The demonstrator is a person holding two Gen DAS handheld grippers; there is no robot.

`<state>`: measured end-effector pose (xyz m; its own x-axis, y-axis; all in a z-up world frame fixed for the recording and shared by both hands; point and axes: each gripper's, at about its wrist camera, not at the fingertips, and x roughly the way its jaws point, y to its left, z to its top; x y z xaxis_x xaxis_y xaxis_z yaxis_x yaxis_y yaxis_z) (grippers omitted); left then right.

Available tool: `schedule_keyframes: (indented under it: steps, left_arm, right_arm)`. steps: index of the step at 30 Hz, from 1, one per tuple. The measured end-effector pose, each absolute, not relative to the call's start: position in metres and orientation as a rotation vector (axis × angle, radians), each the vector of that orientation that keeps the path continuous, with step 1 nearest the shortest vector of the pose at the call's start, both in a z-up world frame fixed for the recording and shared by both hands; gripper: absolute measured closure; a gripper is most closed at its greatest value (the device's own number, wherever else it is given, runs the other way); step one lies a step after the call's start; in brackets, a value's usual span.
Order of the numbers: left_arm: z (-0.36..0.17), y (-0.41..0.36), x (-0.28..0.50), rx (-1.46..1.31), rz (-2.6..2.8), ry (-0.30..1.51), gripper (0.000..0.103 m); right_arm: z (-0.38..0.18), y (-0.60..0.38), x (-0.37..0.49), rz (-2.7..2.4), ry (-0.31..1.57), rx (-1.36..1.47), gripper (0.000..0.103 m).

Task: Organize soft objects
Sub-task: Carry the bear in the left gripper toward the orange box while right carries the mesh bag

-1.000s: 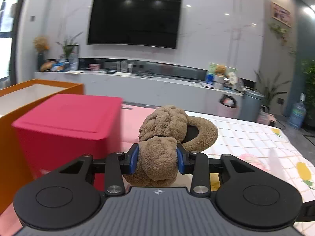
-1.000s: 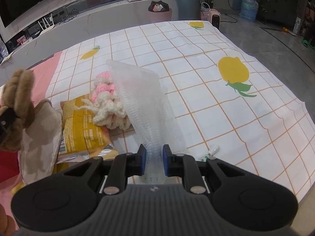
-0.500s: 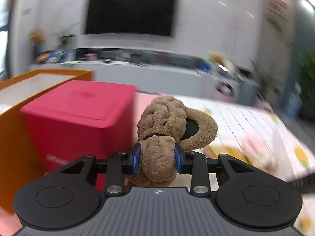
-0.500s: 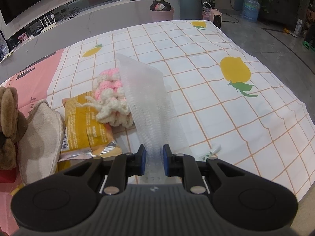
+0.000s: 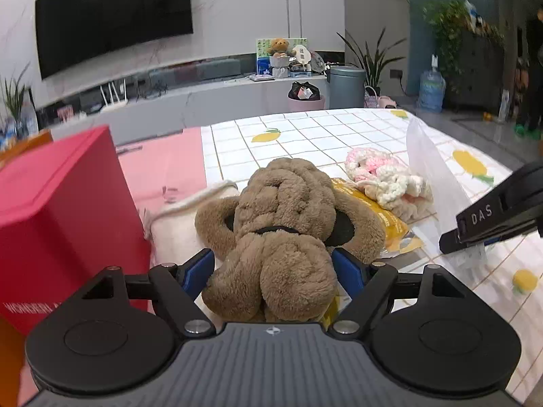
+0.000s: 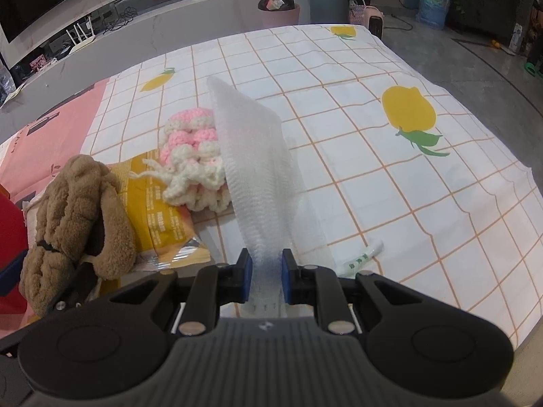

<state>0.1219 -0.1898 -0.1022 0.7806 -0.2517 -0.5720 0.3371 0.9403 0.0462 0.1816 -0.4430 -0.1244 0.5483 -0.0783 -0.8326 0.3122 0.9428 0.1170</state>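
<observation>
A living room lies beyond the work surface: a pale marble-look wall carries a large dark television (image 5: 112, 17), and below it runs a long grey counter (image 5: 190, 101) with small clutter, among it a little teddy bear. To the right of that counter stand a grey bin (image 5: 347, 86), leafy plants and a blue water bottle (image 5: 431, 91) on the grey floor.

The bench (image 6: 424, 203) is covered by a white cloth with an orange grid and yellow fruit prints; its far-left part is pink (image 5: 163, 166). At the left edge stands a red box (image 5: 64, 217) with pale lettering low on its side, too blurred and cut off to read.

The brown plush toy (image 5: 281, 234) lies near the left edge of the bench, partly on a cream cloth pouch (image 5: 180, 227) and touching a yellow snack packet (image 6: 159, 210) whose print is too small to read. Right of the packet lies a pink and cream knitted piece (image 6: 193, 166).

The left claw (image 5: 278, 268) is opening: its blue pads stand apart from the plush toy, which sits loose between them. The right claw (image 6: 265, 273) is closing tighter on a sheet of white foam wrap (image 6: 254, 169) that rises from its pads. Seen from the left wrist, its black side reads "DAS". A small white tube (image 6: 364, 254) with green marks, probably a label, lies just right of the wrap.
</observation>
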Motion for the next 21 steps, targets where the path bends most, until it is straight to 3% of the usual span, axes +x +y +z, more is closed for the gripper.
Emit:
schedule_keyframes:
  steps: [2, 5, 8, 21]
  left_arm:
    - [-0.101, -0.186, 0.122, 0.126, -0.354, 0.603, 0.032]
    - [-0.097, -0.185, 0.119, 0.141, -0.346, 0.59, 0.051]
    - [-0.094, -0.187, 0.112, 0.165, -0.34, 0.574, 0.055]
    - [-0.055, -0.188, 0.078, 0.194, -0.353, 0.437, 0.055]
  right_arm:
    - [-0.123, -0.445, 0.181, -0.231, 0.968, 0.281, 0.102]
    - [-0.118, -0.447, 0.177, -0.229, 0.962, 0.28, 0.103]
    - [-0.113, -0.448, 0.172, -0.236, 0.945, 0.281, 0.103]
    - [-0.058, -0.453, 0.127, -0.191, 0.788, 0.313, 0.103]
